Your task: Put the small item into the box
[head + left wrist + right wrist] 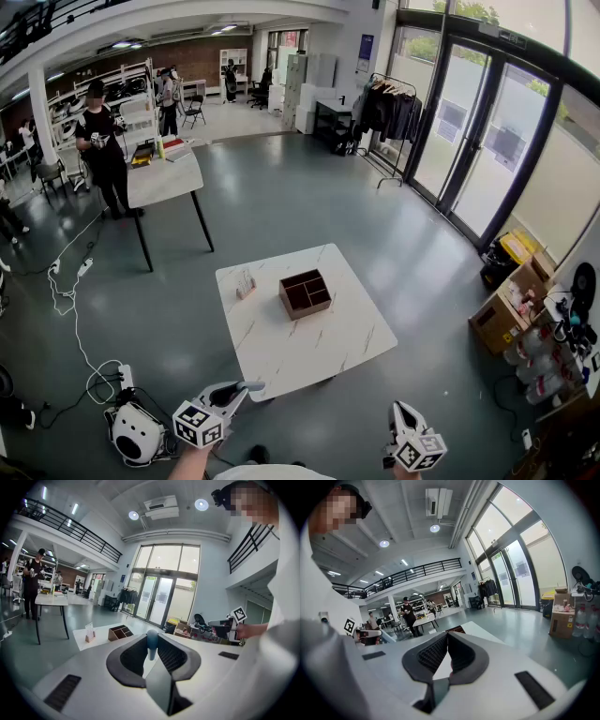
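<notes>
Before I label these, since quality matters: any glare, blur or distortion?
Head view: fisheye bows the glass doors; the table is evenly lit and sharp. Left gripper view: windows blown out, blue item soft. Right gripper view: dark vignette rings the frame.

Left gripper (246, 387): pale grey moulded shell, two jaws lined with dark grey ribbed pads (133, 656), a dark oblong slot (64, 692) on each side.
Left marker cube (200, 424): white faces, black square-patterned markers.
Right gripper (401, 411): matching pale grey shell, dark grey ribbed lining (433, 654), dark oblong recess (533, 689) on each side.
Right marker cube (419, 452): white, black square markers.
Clothing: white top (272, 473), white long sleeve (276, 658).
Head: dark head-mounted camera (221, 496).
</notes>
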### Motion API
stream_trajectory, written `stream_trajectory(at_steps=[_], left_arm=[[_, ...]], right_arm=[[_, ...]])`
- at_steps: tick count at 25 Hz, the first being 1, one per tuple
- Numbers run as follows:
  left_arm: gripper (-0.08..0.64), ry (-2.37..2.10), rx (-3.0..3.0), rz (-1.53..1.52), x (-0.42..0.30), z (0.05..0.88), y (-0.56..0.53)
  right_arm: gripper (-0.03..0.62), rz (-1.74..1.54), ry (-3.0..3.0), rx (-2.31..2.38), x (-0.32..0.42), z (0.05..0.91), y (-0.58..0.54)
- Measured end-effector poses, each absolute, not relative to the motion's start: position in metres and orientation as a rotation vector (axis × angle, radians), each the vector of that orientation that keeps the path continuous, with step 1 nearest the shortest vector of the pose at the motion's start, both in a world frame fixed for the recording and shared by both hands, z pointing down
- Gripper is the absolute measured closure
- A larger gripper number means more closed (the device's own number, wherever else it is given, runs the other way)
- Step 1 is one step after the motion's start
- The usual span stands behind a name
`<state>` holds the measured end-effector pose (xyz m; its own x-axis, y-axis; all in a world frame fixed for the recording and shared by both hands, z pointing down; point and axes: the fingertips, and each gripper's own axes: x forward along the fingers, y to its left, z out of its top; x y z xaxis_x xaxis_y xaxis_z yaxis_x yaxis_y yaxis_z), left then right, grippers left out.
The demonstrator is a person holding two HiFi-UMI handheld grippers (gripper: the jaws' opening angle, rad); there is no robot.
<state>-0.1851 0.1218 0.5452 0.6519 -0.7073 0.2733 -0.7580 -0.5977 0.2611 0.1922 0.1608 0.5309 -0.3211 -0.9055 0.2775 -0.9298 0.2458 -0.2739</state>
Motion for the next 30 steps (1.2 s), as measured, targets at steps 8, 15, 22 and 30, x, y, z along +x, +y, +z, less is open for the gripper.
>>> stream_trajectory(at_steps=[8,15,22,30], left_arm=[[0.486,-1.152,2.517,0.196,-0.184,0.546,0.121],[0.486,-1.139,2.519,0.195,-0.185,0.547,0.12],[0.486,-1.11,2.517,0.206,-0.184,0.553,0.119],[0.486,-1.048,2.526,0.228,-0.187,0.562,0.104]], right_arm=[[0.566,0.605,-2.419,1.801,0.195,0.529,0.163],[0.566,0.607,-2.41,1.807,0.193,0.529,0.163],[0.566,0.626,-2.405,1.817,0.188,0.531,0.164],[0.566,0.67,-2.333,1.875,0.187,0.542,0.167]])
